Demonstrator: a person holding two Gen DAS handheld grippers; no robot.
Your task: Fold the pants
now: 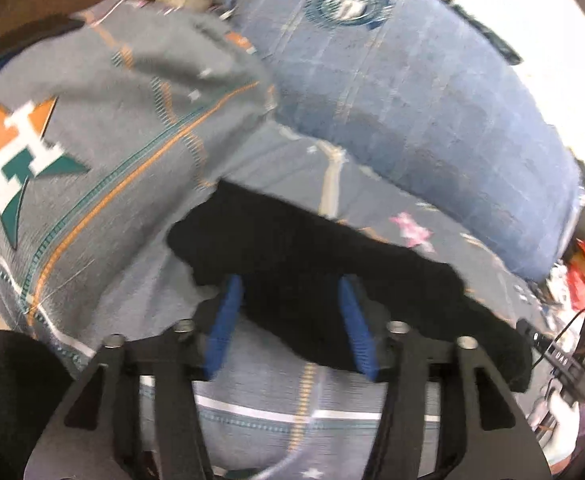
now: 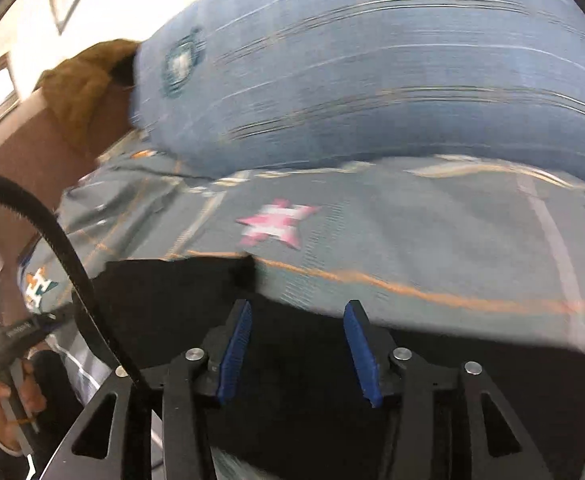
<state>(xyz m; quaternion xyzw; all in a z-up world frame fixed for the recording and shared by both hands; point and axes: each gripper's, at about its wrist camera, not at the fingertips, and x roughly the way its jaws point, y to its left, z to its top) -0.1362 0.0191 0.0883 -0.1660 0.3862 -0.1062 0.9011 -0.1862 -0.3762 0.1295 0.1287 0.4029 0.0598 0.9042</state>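
Black, soft and rumpled, the fabric of the pants [image 1: 332, 276] lay across the grey patterned bedspread [image 1: 132, 128] in my left wrist view, a bunched strip running from the middle down toward the right edge. My left hand-held gripper [image 1: 292, 300] hung over it with its blue pads [image 1: 224, 328] spread apart; cloth sat between them, but neither pad pressed on it, so I held nothing there. A blue quilted pillow [image 1: 412, 92] bulged behind, just beyond the pants.

In my right wrist view, badly smeared by blur, the black pants [image 2: 172, 300] filled the lower part of the picture and reached under my right hand-held gripper [image 2: 298, 312]. Its jaws also stood apart, the pads clear of the cloth. On the left my other hand [image 2: 8, 396] gripped its tool's handle, and a black cable [image 2: 52, 224] arced across.

With both grips loose, I judged the fold could slump or slide on the soft bed. Closing on only a top layer would drag the pants askew, and the cable could snag the cloth.
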